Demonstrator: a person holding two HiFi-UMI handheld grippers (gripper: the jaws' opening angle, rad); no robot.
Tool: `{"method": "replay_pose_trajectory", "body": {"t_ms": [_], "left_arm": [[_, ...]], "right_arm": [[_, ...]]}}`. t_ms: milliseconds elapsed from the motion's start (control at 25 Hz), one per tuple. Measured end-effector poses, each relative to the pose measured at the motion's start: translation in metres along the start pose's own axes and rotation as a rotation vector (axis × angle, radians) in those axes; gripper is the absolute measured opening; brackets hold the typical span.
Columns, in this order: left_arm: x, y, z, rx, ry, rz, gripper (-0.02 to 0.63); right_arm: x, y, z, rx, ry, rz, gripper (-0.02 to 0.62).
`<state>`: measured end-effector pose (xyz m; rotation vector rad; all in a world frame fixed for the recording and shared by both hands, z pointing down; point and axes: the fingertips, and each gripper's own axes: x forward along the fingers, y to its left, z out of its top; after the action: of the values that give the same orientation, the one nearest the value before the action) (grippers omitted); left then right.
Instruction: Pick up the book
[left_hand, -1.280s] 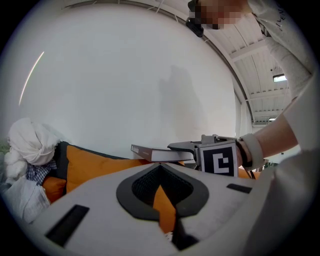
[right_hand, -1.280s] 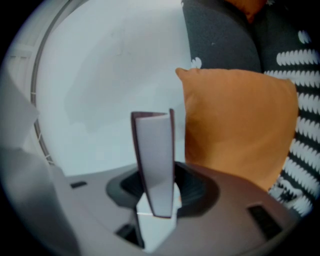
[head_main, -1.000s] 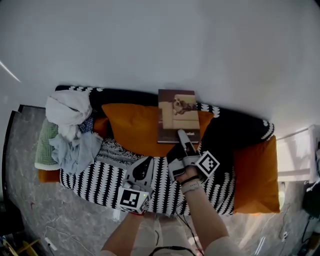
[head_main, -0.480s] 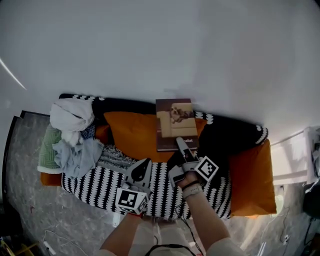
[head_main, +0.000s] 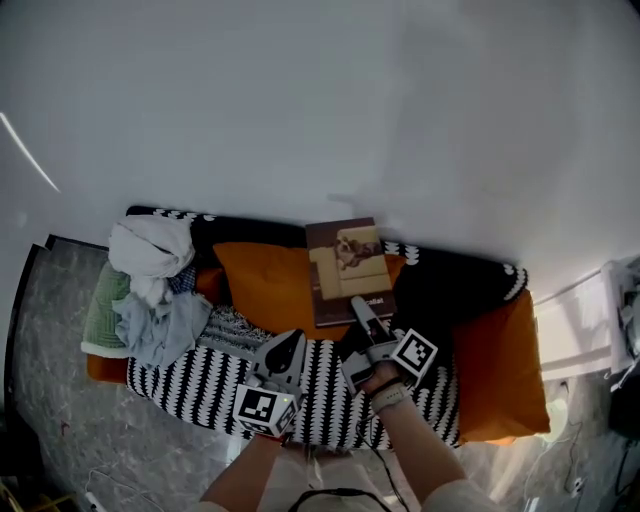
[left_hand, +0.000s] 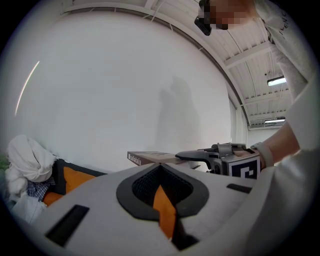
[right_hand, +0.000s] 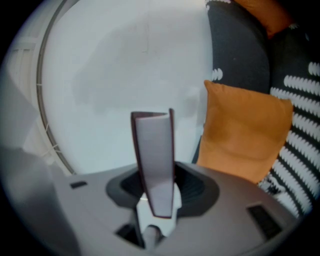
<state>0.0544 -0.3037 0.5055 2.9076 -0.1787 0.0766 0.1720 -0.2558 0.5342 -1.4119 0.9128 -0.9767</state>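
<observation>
The book (head_main: 345, 265) has a brown cover with a picture of a dog on a sofa. My right gripper (head_main: 362, 305) is shut on its near edge and holds it flat above the orange cushion (head_main: 265, 275). In the right gripper view the book (right_hand: 154, 160) stands edge-on between the jaws. The left gripper view has the book (left_hand: 150, 158) level, with the right gripper (left_hand: 220, 155) clamped on it. My left gripper (head_main: 288, 345) hangs to the left of the right one over the striped blanket (head_main: 200, 365), its tips together and empty.
A sofa stands against a white wall, covered in a black-and-white blanket. A pile of clothes (head_main: 150, 275) lies at its left end, a second orange cushion (head_main: 505, 360) at its right end. A white rack (head_main: 575, 330) stands farther right.
Both grippers have risen, and the book has come up with the right one, away from the orange cushion. The grip on the book is unchanged.
</observation>
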Motion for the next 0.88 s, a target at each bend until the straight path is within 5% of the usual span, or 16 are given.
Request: {"method": "replay_pose_trajectory", "body": {"t_ms": [880], "left_arm": [[-0.024, -0.002, 0.026, 0.015, -0.032, 0.019, 0.021]], "right_arm": [[-0.053, 0.019, -0.02, 0.001, 0.022, 0.024, 0.167]]}}
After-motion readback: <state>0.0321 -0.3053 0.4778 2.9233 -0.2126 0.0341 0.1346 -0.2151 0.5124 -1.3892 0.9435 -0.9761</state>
